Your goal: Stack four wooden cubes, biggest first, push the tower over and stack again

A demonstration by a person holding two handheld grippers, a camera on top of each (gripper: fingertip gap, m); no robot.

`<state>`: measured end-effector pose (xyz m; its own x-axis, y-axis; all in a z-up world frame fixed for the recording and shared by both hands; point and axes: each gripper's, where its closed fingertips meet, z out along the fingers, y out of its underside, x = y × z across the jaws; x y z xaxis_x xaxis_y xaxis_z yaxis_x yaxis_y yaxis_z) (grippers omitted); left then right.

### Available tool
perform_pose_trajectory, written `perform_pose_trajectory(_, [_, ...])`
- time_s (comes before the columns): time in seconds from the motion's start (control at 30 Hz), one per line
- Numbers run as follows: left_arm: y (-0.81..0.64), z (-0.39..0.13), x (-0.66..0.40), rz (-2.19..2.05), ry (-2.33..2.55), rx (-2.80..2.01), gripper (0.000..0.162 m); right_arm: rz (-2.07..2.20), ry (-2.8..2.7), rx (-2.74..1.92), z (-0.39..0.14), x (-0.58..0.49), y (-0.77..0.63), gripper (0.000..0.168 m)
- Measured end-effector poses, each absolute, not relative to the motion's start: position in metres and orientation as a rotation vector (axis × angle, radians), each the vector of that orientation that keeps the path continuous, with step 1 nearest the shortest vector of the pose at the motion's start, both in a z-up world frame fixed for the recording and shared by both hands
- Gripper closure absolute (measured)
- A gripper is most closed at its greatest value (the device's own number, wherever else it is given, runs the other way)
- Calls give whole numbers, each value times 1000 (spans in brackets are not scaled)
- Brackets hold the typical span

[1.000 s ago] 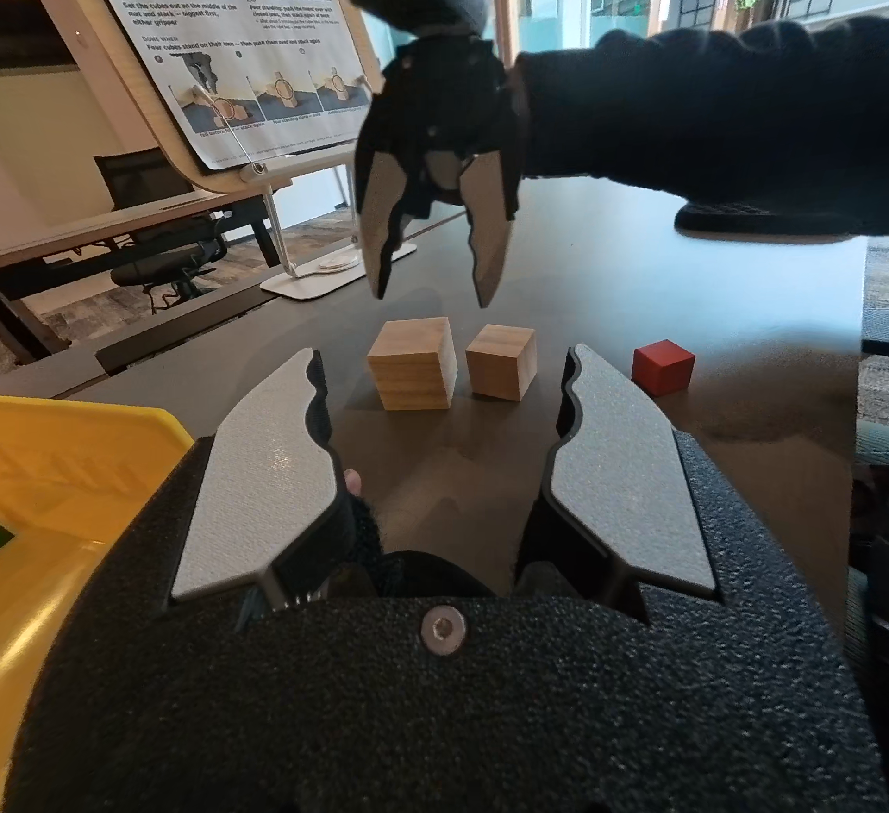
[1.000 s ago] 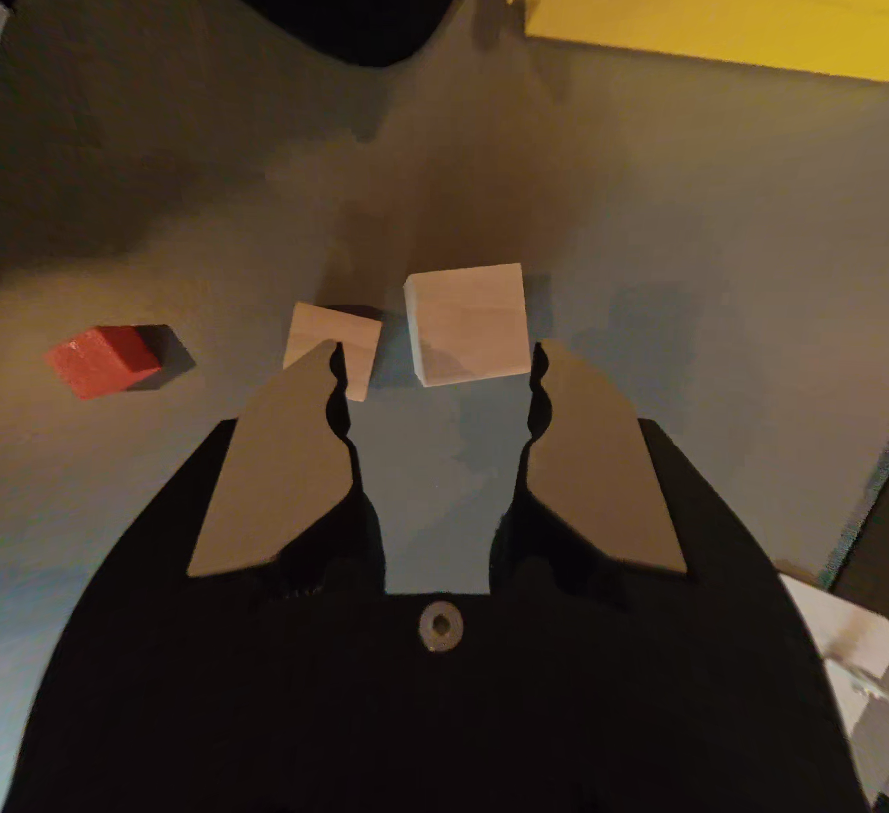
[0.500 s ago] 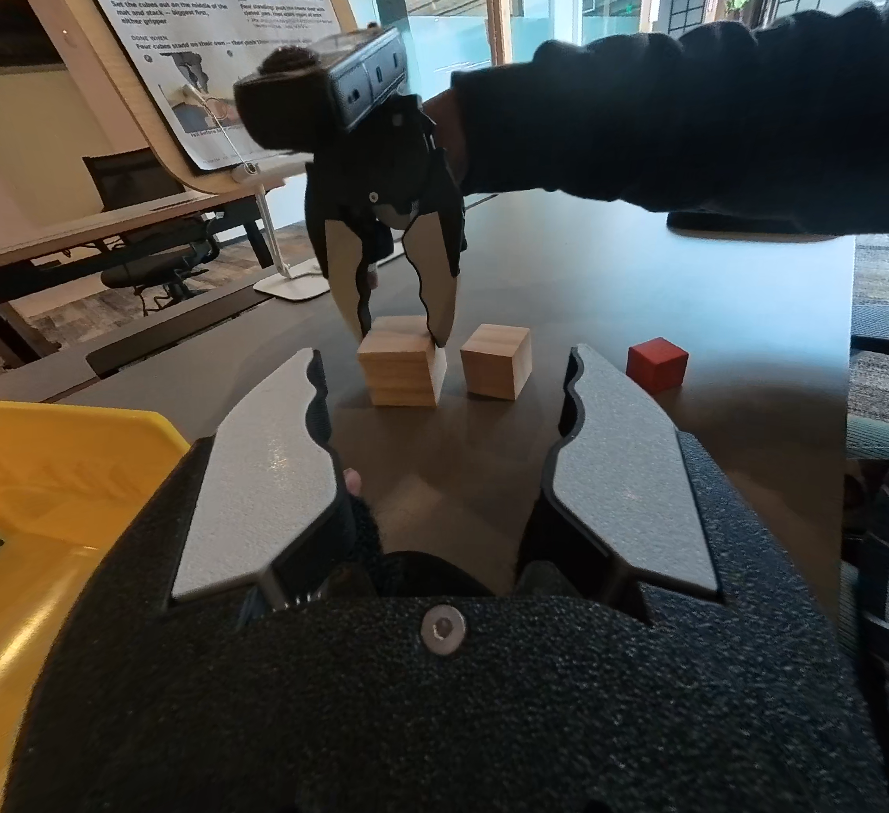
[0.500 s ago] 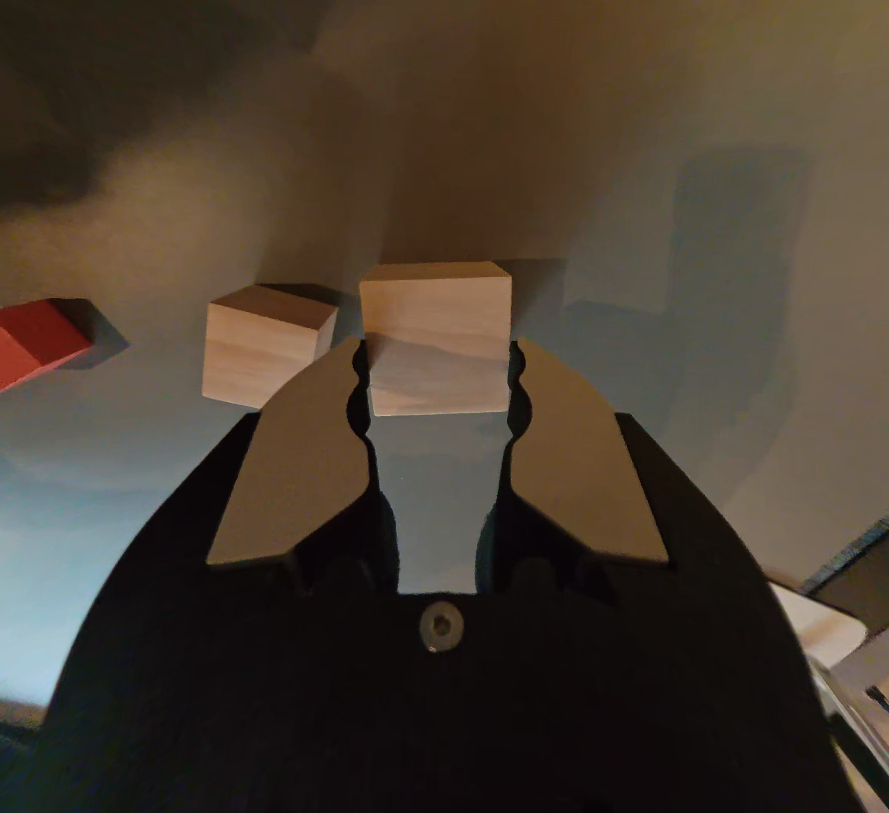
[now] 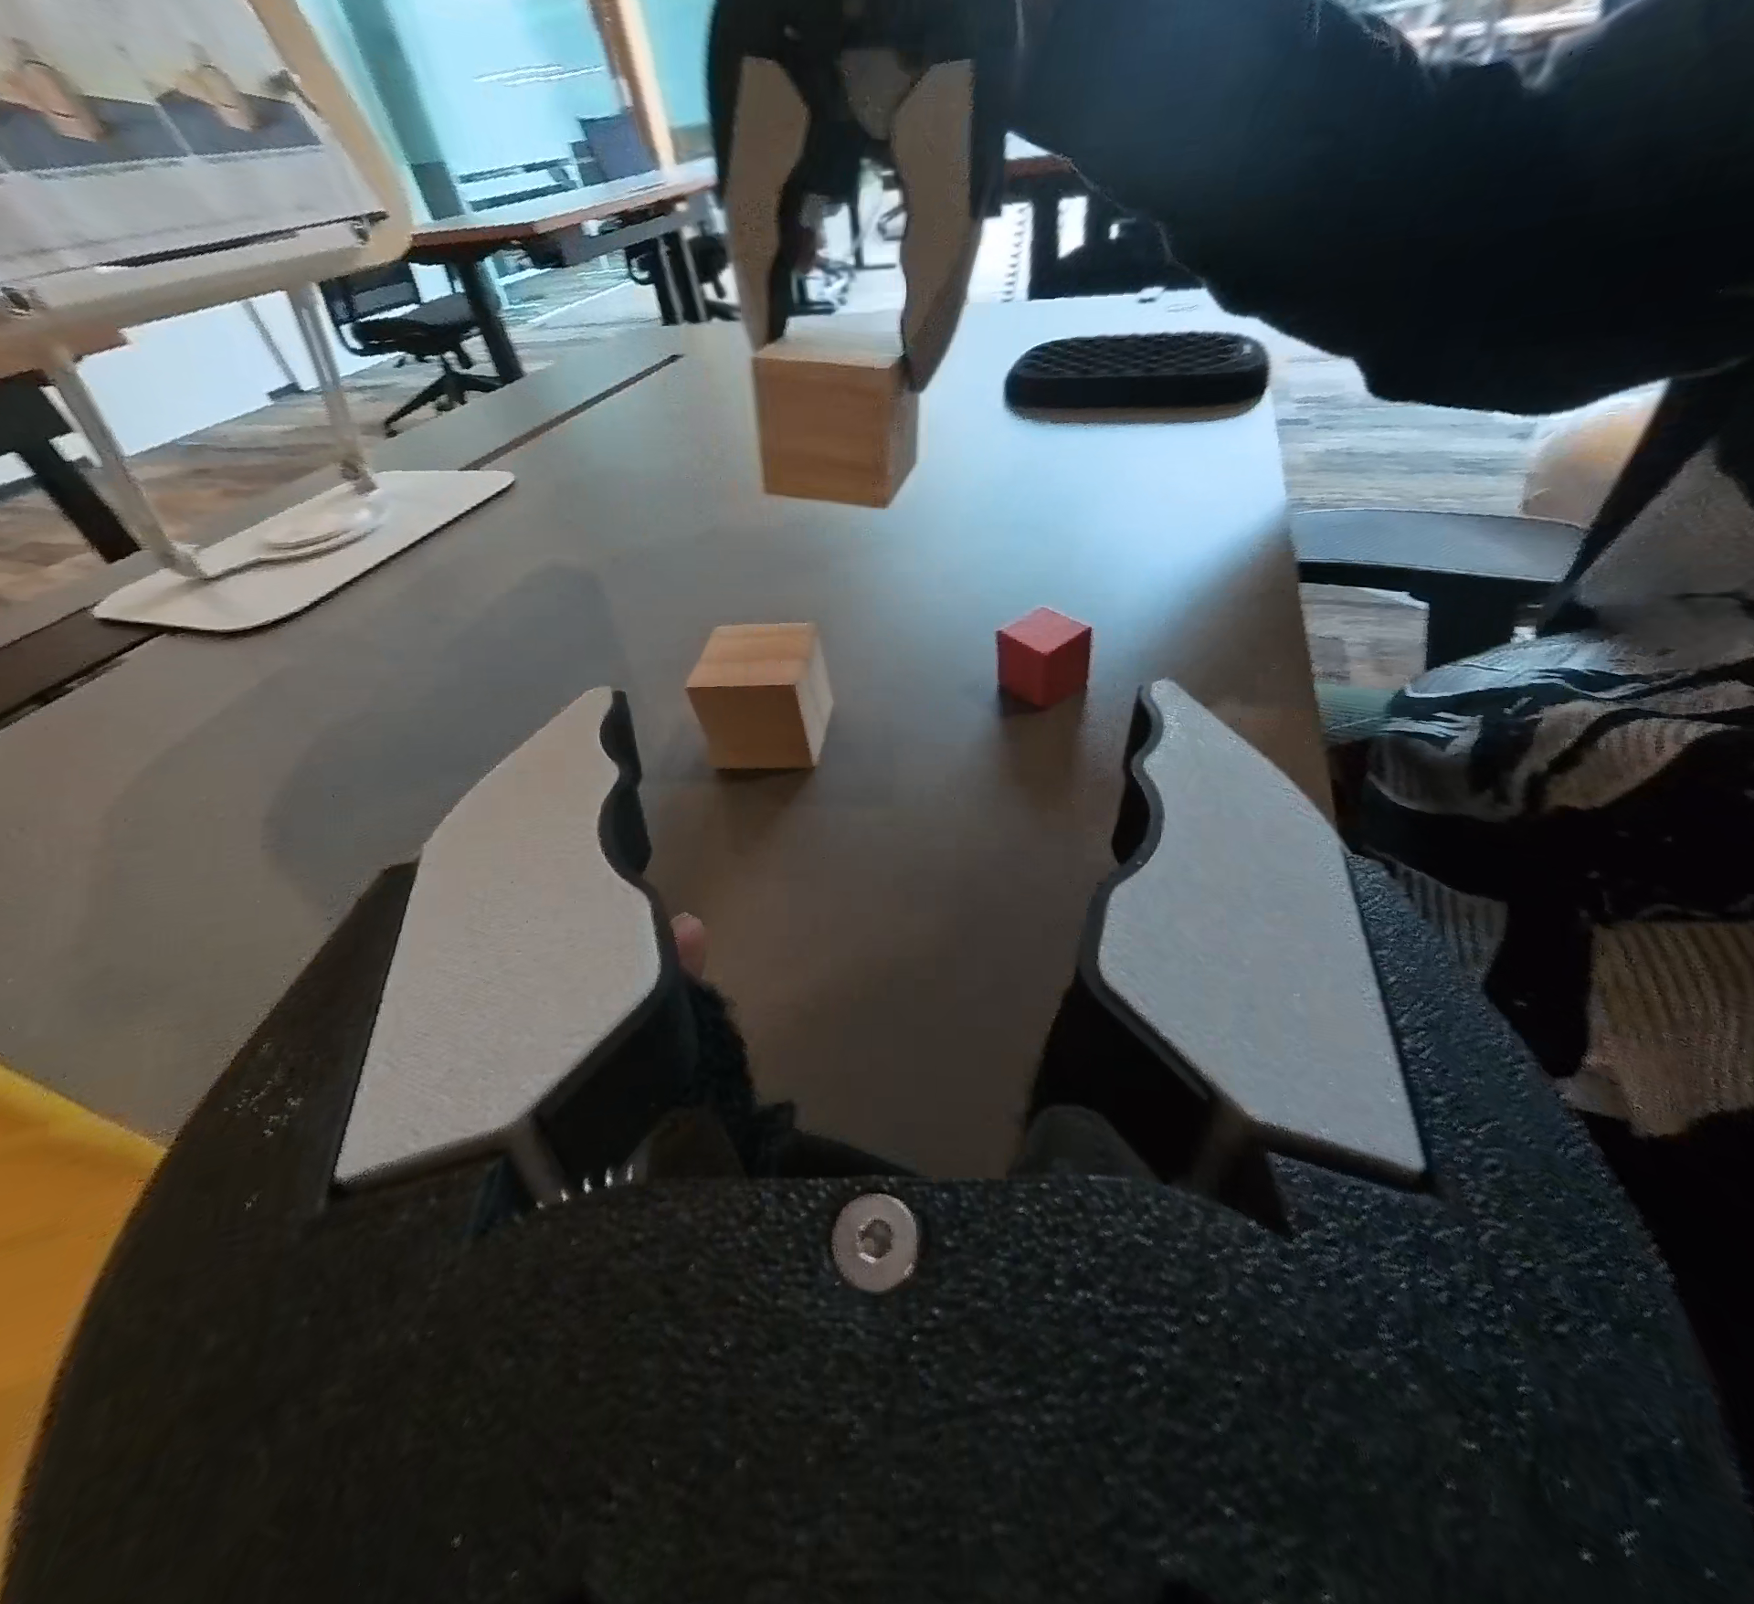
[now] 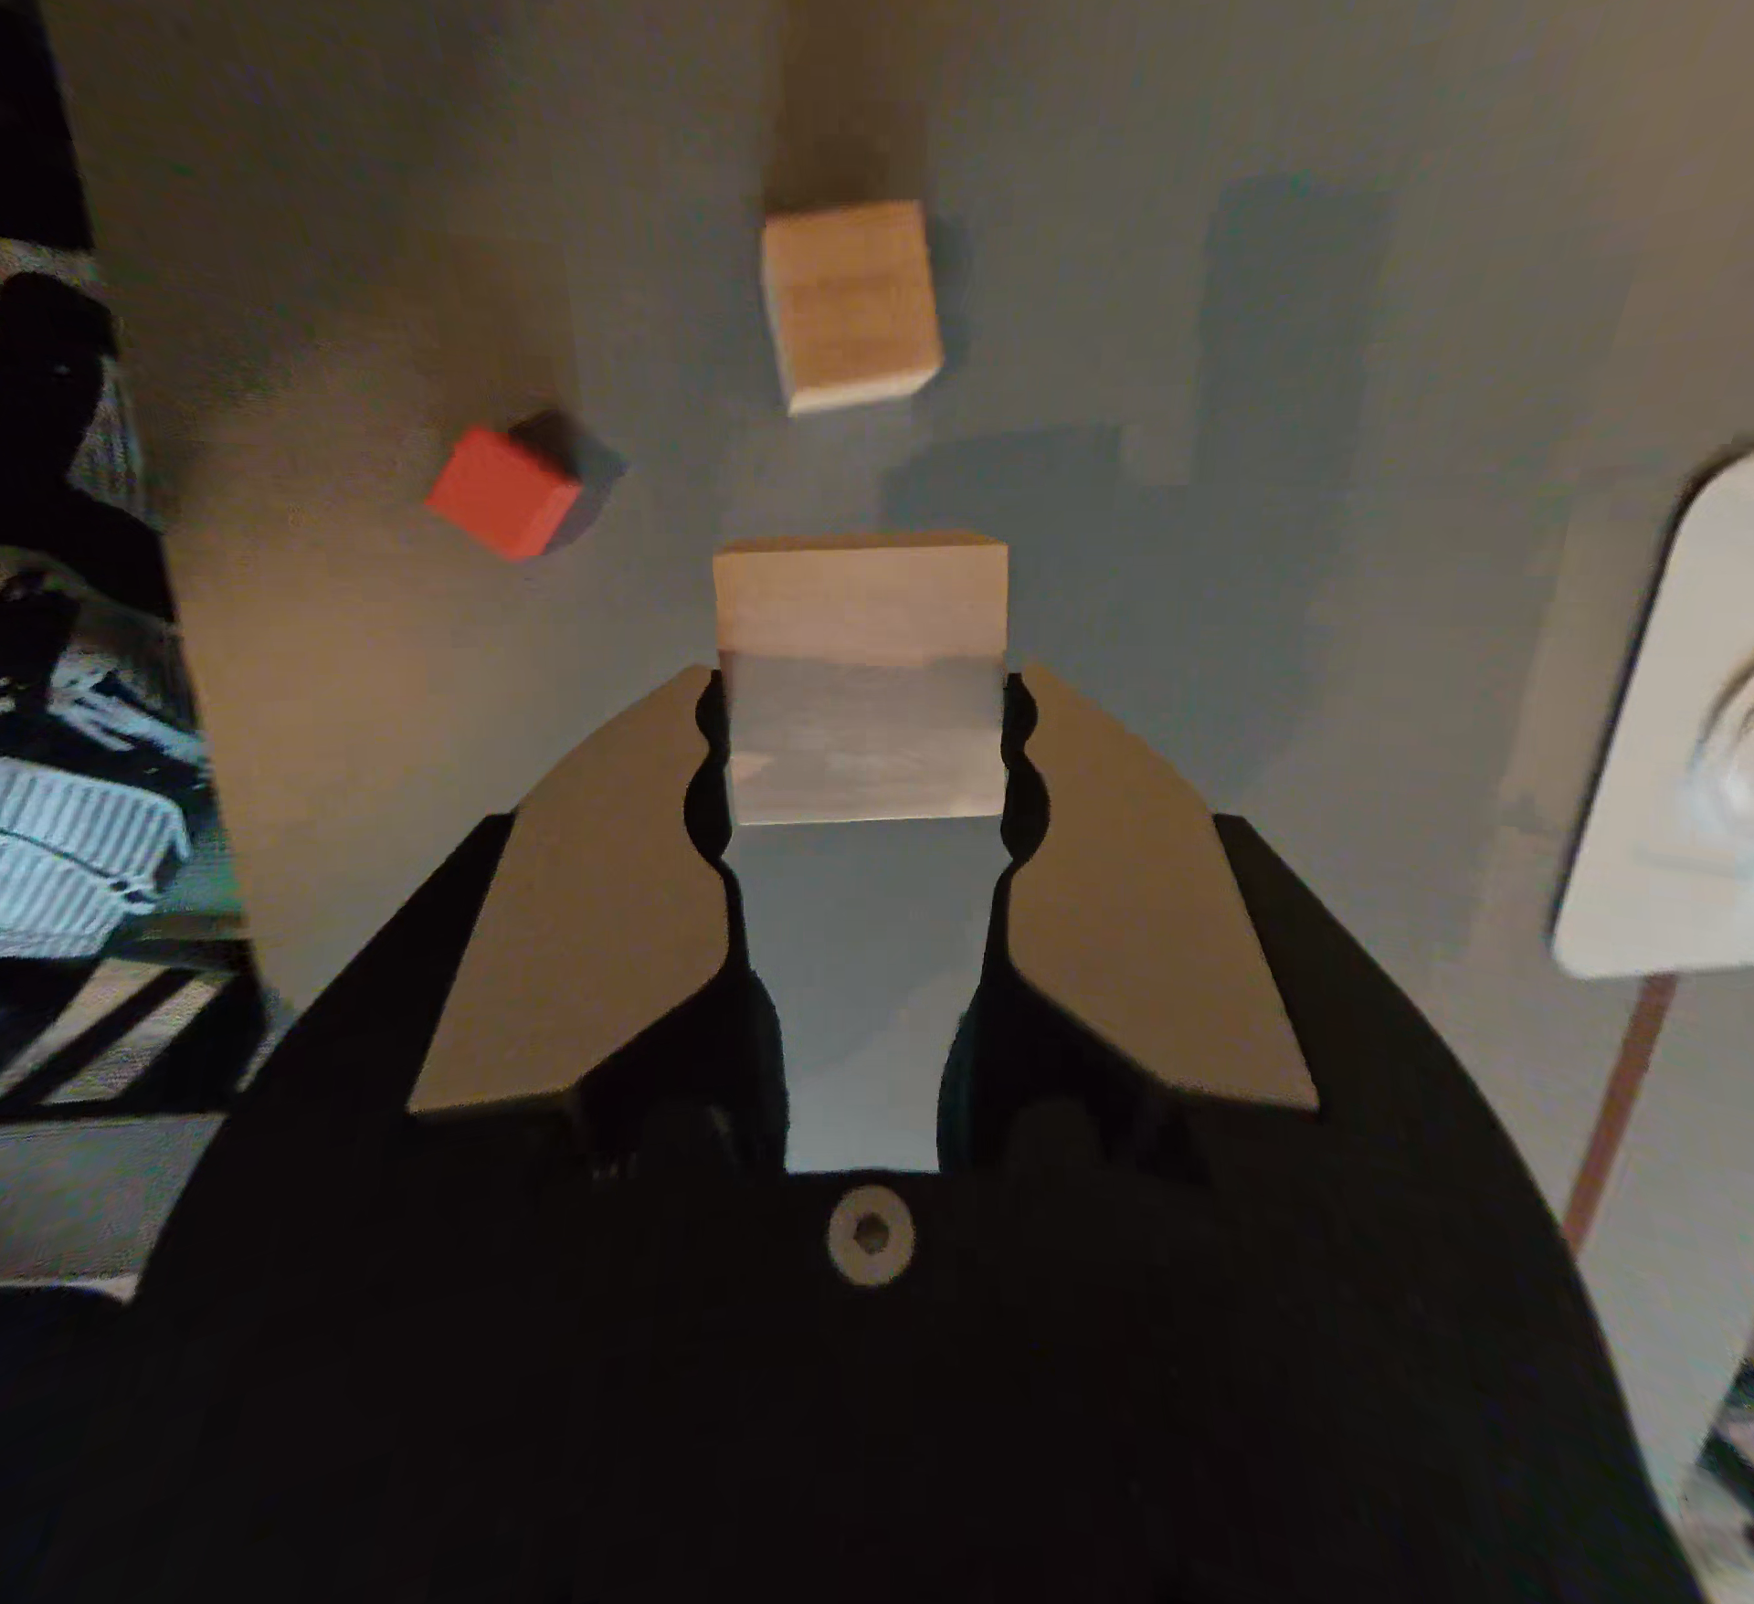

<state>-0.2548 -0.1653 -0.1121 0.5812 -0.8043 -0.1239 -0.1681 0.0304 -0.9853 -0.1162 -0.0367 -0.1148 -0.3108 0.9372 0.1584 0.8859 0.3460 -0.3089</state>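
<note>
The right tool [image 6: 859, 742] pinches the large pale wooden cube [image 6: 859, 609] by 2 flat opposite sides, aloft above the dark table [image 5: 332, 704]; rigid, light-looking, smooth; the left tool [image 5: 878, 809] gapes wide, empty, the smaller wooden cube [image 5: 759, 697] at its 12 o'clock.

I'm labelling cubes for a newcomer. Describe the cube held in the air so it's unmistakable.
On the dark table lie a smaller wooden cube and a red cube. Above them, the right gripper pinches the big wooden cube, the only one off the table.
</note>
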Motion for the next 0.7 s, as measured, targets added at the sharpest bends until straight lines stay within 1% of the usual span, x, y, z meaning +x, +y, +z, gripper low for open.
perform_pose_trajectory(0.17, [-172,-108,-254,-660,885,-1448,66,193,-2205,-1782,-127,-54,-63,113])
perform_pose_trajectory(0.3, [-173,-108,-254,-646,895,-1440,67,188,-2161,-1862,-146,-28,-78,113])
perform_pose_trajectory(0.43, [-173,-108,-254,-646,893,-1441,68,228,-2194,-1863,-164,-24,-88,113])
perform_pose_trajectory(0.7, [-173,-107,-254,-652,885,-1438,68,267,-2212,-1844,-174,-29,-89,113])
